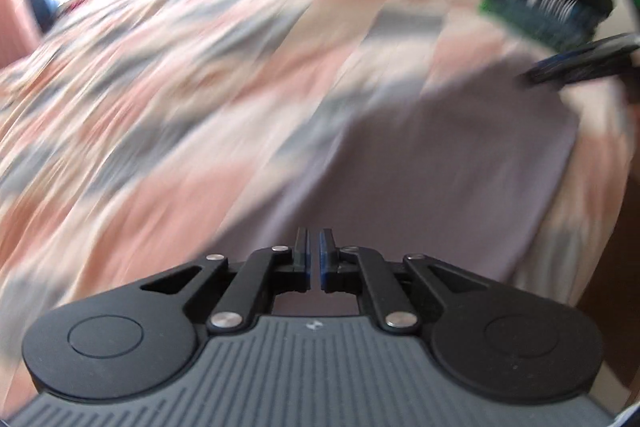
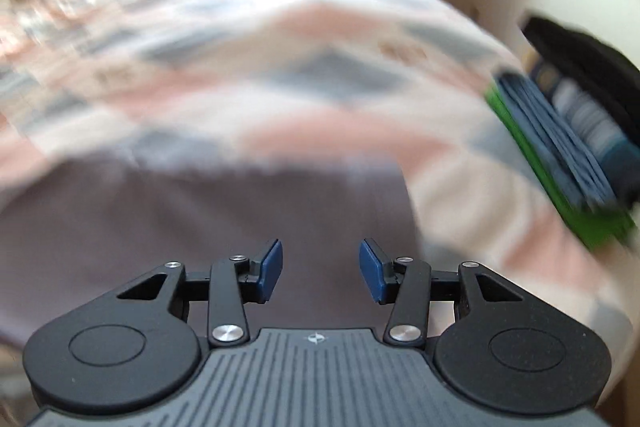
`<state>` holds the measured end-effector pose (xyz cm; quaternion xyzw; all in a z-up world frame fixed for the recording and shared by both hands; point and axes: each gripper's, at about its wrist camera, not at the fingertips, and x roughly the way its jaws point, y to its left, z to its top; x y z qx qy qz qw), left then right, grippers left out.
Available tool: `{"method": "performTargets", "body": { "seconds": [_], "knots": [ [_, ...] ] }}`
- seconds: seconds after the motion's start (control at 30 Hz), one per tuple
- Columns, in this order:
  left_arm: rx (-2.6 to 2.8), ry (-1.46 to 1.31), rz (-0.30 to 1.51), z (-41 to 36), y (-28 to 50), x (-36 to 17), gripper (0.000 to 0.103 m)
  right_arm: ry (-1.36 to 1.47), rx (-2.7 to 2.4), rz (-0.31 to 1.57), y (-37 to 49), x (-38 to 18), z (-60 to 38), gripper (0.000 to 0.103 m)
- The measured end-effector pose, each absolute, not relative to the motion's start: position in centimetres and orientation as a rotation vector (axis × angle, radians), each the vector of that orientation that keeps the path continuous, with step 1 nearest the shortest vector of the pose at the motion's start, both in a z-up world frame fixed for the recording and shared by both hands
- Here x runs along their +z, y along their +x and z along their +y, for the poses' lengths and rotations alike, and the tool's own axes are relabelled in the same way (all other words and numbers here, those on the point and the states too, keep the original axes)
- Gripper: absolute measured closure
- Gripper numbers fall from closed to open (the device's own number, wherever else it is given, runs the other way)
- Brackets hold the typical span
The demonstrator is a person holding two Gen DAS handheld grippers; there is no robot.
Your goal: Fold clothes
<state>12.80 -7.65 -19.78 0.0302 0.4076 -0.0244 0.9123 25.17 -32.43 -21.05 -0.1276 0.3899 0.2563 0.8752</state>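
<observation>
left tool [image 1: 314, 259]: blue pads nearly together, slim gap, no cloth seen between; hangs over near edge of grey garment [image 1: 420, 179]. garment lies flat on patterned bed cover [image 1: 160, 87], near bed's right side. right tool [image 2: 321, 269]: pads spread wide, nothing held, poised above same garment [image 2: 200, 219]. stack of folded clothes [image 2: 568, 147] farther right at bed edge. both views motion-blurred, folds hard to read. advice: slow hands, spread left tool before pinch, take matching corners, lift evenly, lay edge on edge, keep fold away from stack.
</observation>
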Motion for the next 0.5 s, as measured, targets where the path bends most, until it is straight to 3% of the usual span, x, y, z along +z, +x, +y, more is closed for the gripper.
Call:
{"method": "performTargets", "body": {
  "seconds": [0.13, 0.23, 0.37, 0.4, 0.5],
  "knots": [
    [-0.083, -0.002, 0.842, -9.2, 19.2, -22.9, 0.098, -0.366, 0.602, 0.776, 27.8, -23.4, -28.7, 0.057],
    [-0.030, -0.012, 0.909, -8.5, 21.4, -26.2, 0.100, -0.407, 0.543, 0.819, 31.1, -26.5, -29.4, 0.064],
    [0.037, -0.146, 0.835, -5.9, 18.1, -23.6, 0.099, -0.282, 0.535, 0.858, 32.1, -26.3, -31.9, 0.070],
    [0.056, -0.180, 0.816, -5.1, 16.7, -22.8, 0.099, -0.282, 0.509, 0.848, 31.4, -25.7, -31.9, 0.060],
    [0.141, -0.247, 0.818, -1.9, 11.0, -21.5, 0.096, -0.190, 0.488, 0.839, 28.9, -23.7, -32.3, 0.055]
  ]
}}
